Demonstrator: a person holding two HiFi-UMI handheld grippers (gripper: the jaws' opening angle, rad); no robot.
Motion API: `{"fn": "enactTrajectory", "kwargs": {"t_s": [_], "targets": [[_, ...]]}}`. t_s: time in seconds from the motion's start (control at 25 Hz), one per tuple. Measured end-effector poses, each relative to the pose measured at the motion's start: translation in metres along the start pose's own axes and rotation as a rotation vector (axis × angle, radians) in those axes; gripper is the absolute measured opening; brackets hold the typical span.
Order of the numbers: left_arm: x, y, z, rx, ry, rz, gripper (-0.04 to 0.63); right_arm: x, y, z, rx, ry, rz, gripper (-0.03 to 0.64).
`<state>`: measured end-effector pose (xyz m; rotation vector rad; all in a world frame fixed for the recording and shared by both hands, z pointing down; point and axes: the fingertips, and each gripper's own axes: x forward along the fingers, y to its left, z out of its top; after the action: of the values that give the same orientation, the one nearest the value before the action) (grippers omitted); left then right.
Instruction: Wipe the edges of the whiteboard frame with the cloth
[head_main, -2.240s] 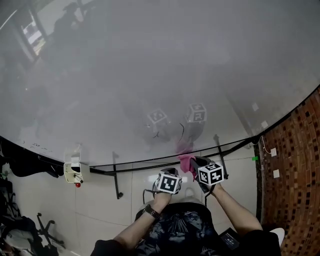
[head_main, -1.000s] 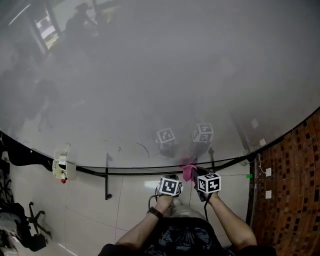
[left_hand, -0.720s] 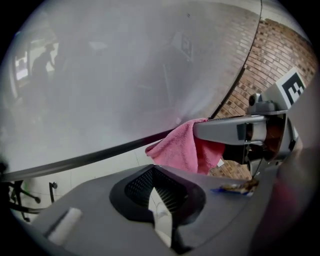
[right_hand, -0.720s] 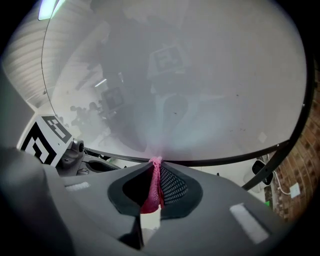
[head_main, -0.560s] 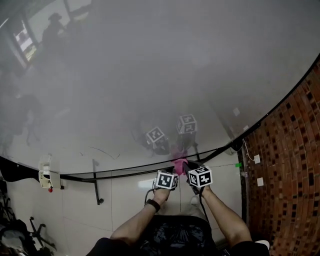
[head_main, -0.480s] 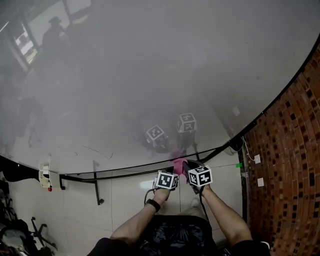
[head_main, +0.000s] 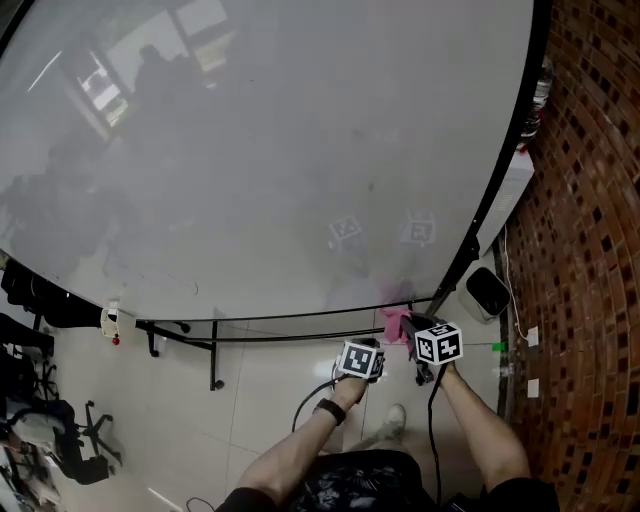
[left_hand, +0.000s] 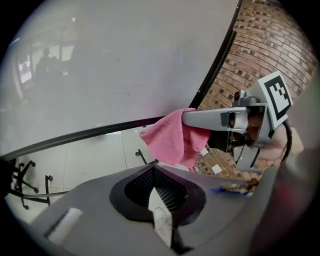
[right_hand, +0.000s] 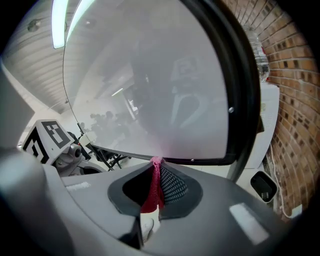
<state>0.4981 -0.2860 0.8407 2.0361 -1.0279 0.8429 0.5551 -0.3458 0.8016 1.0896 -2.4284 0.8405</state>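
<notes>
The whiteboard has a thin black frame. Its bottom edge meets the right edge at a corner near my hands. A pink cloth sits just below that corner, pinched in my right gripper, which is shut on it. In the right gripper view the cloth runs up between the jaws, its tip level with the bottom frame bar. My left gripper hangs just left of the right one, shut with nothing in it. From it I see the cloth hanging from the right gripper.
A brick wall stands right of the board, with a white unit and a black box mounted on it. Black support brackets hang under the frame. A small white device and office chairs are at the left.
Both grippers and the cloth have travelled right along the bottom frame edge to the bottom right corner. The brick wall and the right frame edge now fill the right side.
</notes>
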Motion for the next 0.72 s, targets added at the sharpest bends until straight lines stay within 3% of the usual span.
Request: {"fn": "enactTrajectory", "kwargs": {"t_s": [0.2, 0.44, 0.6, 0.72], "targets": [[-0.007, -0.033, 0.031, 0.022, -0.031, -0.003, 0.003, -0.037, -0.029, 0.027, -0.027, -0.073, -0.060, 0.025], [-0.014, -0.062, 0.061, 0.133, -0.037, -0.048, 0.003, -0.080, -0.060, 0.044, -0.051, -0.092, -0.163, 0.025], [-0.039, -0.087, 0.085, 0.151, -0.104, -0.105, 0.003, -0.117, -0.059, 0.070, -0.082, -0.141, -0.207, 0.025], [-0.061, -0.086, 0.084, 0.153, -0.092, -0.119, 0.003, -0.129, -0.043, 0.082, -0.110, -0.142, -0.210, 0.025]]}}
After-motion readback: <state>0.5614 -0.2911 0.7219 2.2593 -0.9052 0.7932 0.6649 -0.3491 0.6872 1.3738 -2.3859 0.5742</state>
